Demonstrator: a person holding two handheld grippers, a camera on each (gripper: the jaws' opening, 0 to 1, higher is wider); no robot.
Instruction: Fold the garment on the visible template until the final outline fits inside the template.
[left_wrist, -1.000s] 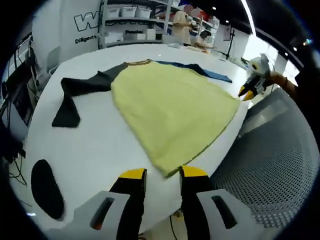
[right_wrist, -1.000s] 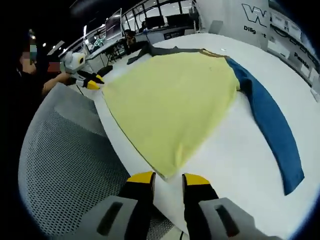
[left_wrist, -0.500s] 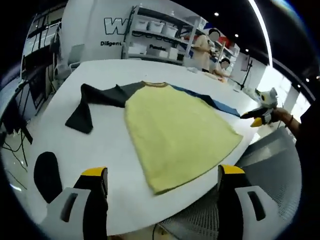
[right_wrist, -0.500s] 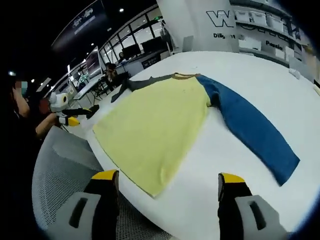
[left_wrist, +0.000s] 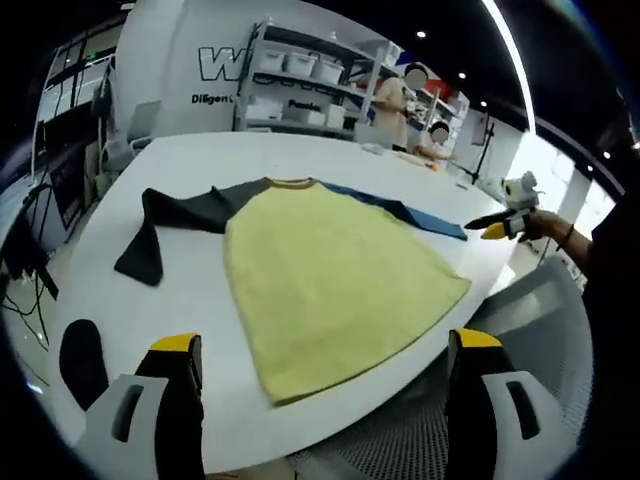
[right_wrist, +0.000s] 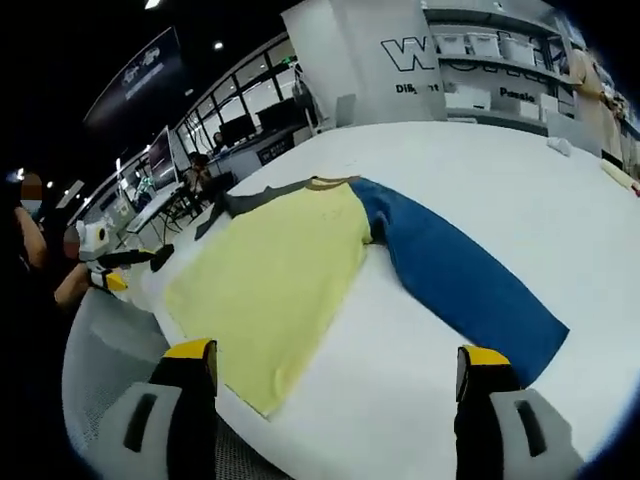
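Observation:
A yellow shirt (left_wrist: 330, 280) lies flat on the white table (left_wrist: 190, 300), its dark grey sleeve (left_wrist: 160, 215) spread left and its blue sleeve (left_wrist: 400, 212) spread right. In the right gripper view the yellow body (right_wrist: 270, 285) lies left of the long blue sleeve (right_wrist: 455, 285). My left gripper (left_wrist: 325, 350) is open, jaws wide apart, held back from the hem. My right gripper (right_wrist: 335, 365) is open too, near the table's edge, holding nothing. No template outline is visible on the table.
A grey mesh chair back (left_wrist: 420, 440) sits below the table edge. A black patch (left_wrist: 80, 360) lies on the table near the left jaw. Shelving (left_wrist: 300, 85) with boxes and two people (left_wrist: 400, 100) stand at the far side.
Both grippers went from nearly shut at the hem corners to wide open and drew back from the shirt. The hem lies flat on the table.

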